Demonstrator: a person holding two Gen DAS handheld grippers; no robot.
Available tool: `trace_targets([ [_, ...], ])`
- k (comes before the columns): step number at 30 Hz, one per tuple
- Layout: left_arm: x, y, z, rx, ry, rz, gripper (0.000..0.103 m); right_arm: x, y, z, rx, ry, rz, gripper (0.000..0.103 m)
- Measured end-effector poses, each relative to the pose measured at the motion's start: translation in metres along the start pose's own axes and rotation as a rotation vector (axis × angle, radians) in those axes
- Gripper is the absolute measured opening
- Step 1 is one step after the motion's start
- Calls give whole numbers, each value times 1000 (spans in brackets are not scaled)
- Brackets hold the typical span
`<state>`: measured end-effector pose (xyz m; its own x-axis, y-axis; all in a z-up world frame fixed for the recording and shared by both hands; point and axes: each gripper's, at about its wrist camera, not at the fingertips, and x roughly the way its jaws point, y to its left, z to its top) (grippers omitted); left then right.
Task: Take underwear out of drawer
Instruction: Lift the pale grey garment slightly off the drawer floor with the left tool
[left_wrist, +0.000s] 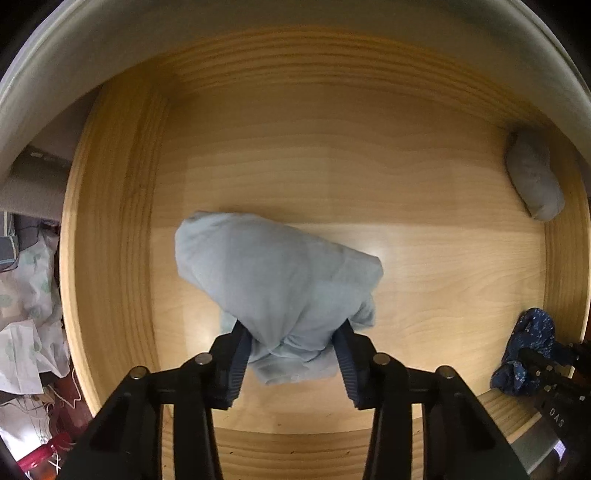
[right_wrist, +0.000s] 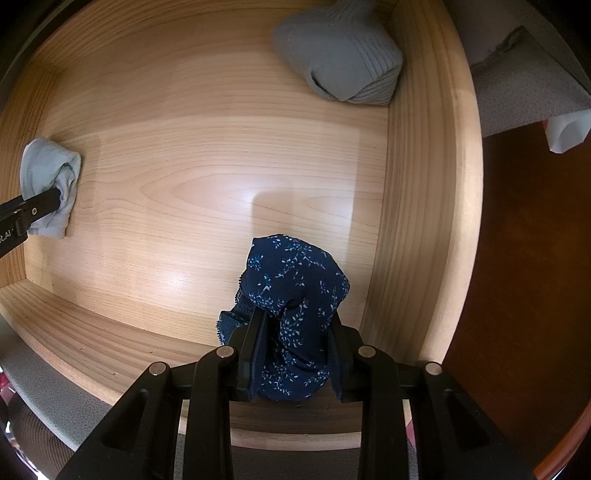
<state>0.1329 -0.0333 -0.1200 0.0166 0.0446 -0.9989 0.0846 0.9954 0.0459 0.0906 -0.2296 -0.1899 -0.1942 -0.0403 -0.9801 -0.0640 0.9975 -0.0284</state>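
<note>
Two garments are clamped inside the pale wooden drawer (right_wrist: 417, 206), light blue cotton underwear (left_wrist: 280, 269) by the left gripper (left_wrist: 291, 343) and navy floral underwear (right_wrist: 295, 295) by the right gripper (right_wrist: 295, 350), neither yet lifted out, a grey ribbed sock bundle (right_wrist: 340, 55) untouched.

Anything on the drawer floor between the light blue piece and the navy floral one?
Nothing: bare wood between the light blue underwear and navy floral underwear, per the right wrist view.
</note>
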Motion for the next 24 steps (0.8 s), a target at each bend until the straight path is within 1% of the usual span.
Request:
trace_targets([
  [7,0,17,-8,-41,21,11,40,0,1,1,0,1,-2,26],
  [11,1,19,-13,-50,30,17,40,0,1,1,0,2,-3,26],
  [17,1,21,-9,-65,45,18,40,0,2,2,4,3,0,26],
  [18,1,21,-9,-67,50,18,39,1,2,3,5,5,1,27],
  [19,1,14,-2,-63,54,20,39,1,2,3,4,4,1,27],
  [21,-1,14,-4,-49,66,36,38,0,1,3,6,3,4,26],
  [24,-3,9,-4,-51,65,44,38,-3,-5,2,19,-16,22,27],
])
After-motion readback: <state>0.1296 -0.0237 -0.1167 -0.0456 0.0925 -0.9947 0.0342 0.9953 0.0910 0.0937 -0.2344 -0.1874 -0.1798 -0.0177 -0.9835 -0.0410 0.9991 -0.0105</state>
